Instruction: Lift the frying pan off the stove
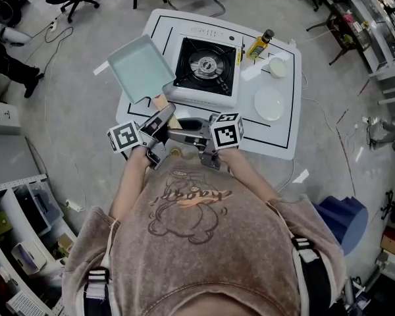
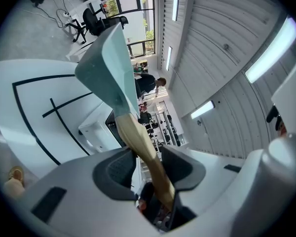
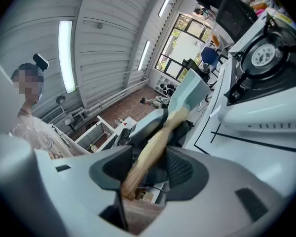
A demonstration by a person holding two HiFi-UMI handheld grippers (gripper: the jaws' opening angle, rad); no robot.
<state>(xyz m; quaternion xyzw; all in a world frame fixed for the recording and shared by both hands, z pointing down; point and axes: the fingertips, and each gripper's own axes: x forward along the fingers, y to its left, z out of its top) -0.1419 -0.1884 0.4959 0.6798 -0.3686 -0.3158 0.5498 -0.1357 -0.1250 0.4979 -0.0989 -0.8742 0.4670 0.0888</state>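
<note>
The frying pan (image 1: pixel 141 68) is square and pale green with a wooden handle (image 1: pixel 163 104). It hangs tilted in the air left of the stove (image 1: pixel 207 71), whose burner (image 1: pixel 207 64) is bare. My left gripper (image 1: pixel 162 121) and right gripper (image 1: pixel 179 135) meet at the handle near the table's front edge. In the left gripper view the handle (image 2: pixel 140 142) runs between the pads of the left gripper (image 2: pixel 148 167) up to the pan (image 2: pixel 108 65). In the right gripper view the handle (image 3: pixel 150 149) crosses the right gripper (image 3: pixel 148 169), with the pan (image 3: pixel 190 90) beyond.
On the white table (image 1: pixel 283 140) an oil bottle (image 1: pixel 260 43), a small bowl (image 1: pixel 278 66) and a white plate (image 1: pixel 268 103) stand right of the stove. Office chairs and shelves ring the table. A person stands far off in the left gripper view.
</note>
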